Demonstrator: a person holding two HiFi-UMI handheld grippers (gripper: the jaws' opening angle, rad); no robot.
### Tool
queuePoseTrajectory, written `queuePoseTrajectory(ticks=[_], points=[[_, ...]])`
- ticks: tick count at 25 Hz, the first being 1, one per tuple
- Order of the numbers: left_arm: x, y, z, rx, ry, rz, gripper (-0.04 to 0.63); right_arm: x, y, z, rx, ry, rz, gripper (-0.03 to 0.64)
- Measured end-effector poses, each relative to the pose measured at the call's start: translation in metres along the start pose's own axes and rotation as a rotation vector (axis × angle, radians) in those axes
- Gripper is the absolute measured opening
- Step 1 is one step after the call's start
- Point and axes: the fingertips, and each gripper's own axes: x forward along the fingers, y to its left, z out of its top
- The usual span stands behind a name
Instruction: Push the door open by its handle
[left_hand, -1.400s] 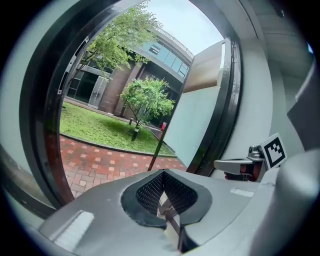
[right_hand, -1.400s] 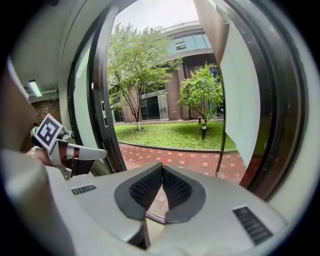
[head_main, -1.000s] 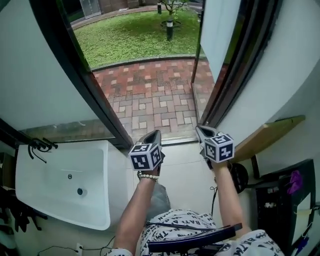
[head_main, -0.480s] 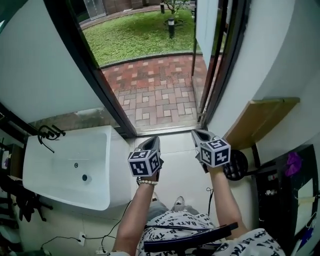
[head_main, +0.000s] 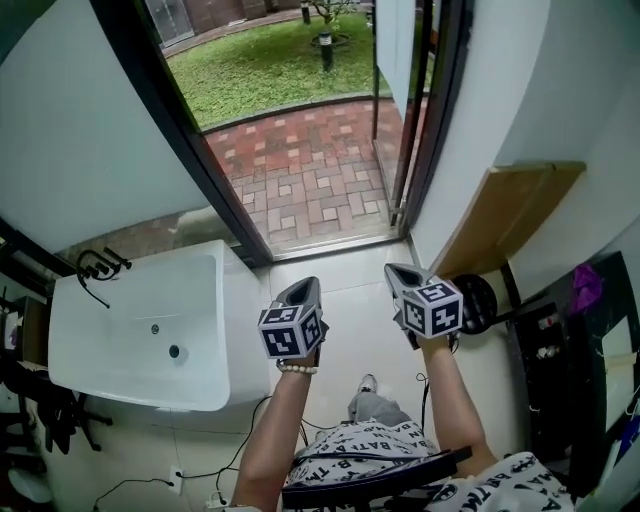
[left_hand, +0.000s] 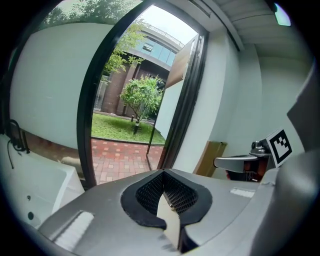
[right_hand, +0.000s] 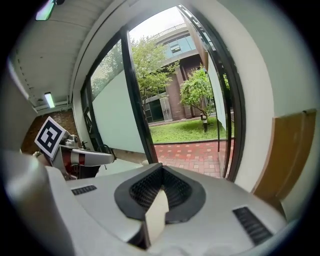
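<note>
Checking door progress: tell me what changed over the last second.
The grey left gripper and grey right gripper drew back from the black-framed doorway. Nothing was gripped or released. Jaws stay shut and empty; the glass door stays open.

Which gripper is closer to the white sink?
The left gripper: it hangs right beside the white sink, while the right gripper is over by the brown board.

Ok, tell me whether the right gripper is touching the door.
Apart. The head view shows bare floor between the right gripper and the open door; the right gripper view shows shut jaws holding nothing.
</note>
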Motion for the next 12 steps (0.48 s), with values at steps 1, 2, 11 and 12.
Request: queuePoseTrajectory(ticks=[1,2,11,12], points=[[-0.008,0.000,-0.007,0.005,0.003,0.005,-0.014,-0.004,0.007,-0.006,0.000,0.006,0.002,-0.002],[-0.016,0.001,-0.014,0.004,0.005,0.009,-0.014,-0.008,0.014,-0.011,0.000,0.012,0.004,-0.002],[-0.093,0.016,-0.048,-0.028,-0.009,-0.008,-0.014,-0.036,0.102,-0.035,-0.025,0.007,0.018,0.000],[-0.099,0.015,-0.050,-0.028,-0.012,-0.011,-0.014,-0.039,0.108,-0.039,-0.026,0.008,0.017,0.000]])
